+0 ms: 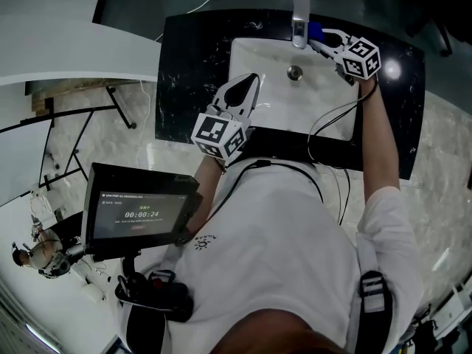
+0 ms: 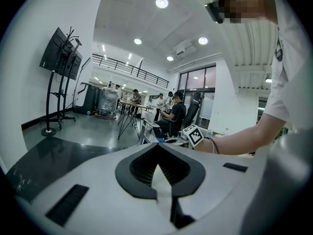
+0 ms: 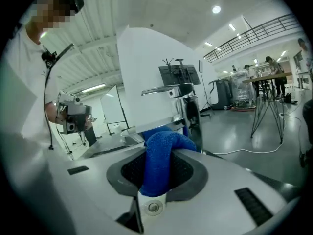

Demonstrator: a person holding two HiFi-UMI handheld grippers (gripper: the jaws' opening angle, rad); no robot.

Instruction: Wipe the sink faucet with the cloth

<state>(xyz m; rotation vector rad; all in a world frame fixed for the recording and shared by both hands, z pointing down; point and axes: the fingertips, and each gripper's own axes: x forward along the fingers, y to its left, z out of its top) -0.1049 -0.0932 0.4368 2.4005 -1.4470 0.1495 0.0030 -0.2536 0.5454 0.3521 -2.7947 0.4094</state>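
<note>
The chrome faucet (image 1: 300,19) stands at the back rim of the white sink (image 1: 254,61). My right gripper (image 1: 322,44) is right beside the faucet's right side, shut on a blue cloth (image 1: 316,30) that lies against the faucet body. In the right gripper view the blue cloth (image 3: 161,158) bulges out between the jaws, with the faucet (image 3: 182,104) just behind it. My left gripper (image 1: 247,87) hovers over the sink's front left part, shut with nothing in it; its jaws (image 2: 159,168) meet in the left gripper view.
A black marble counter (image 1: 188,72) surrounds the sink, whose drain (image 1: 295,71) lies in the basin middle. A dark monitor (image 1: 140,212) hangs at the person's left. Cables (image 1: 328,127) run from the right gripper across the counter's front.
</note>
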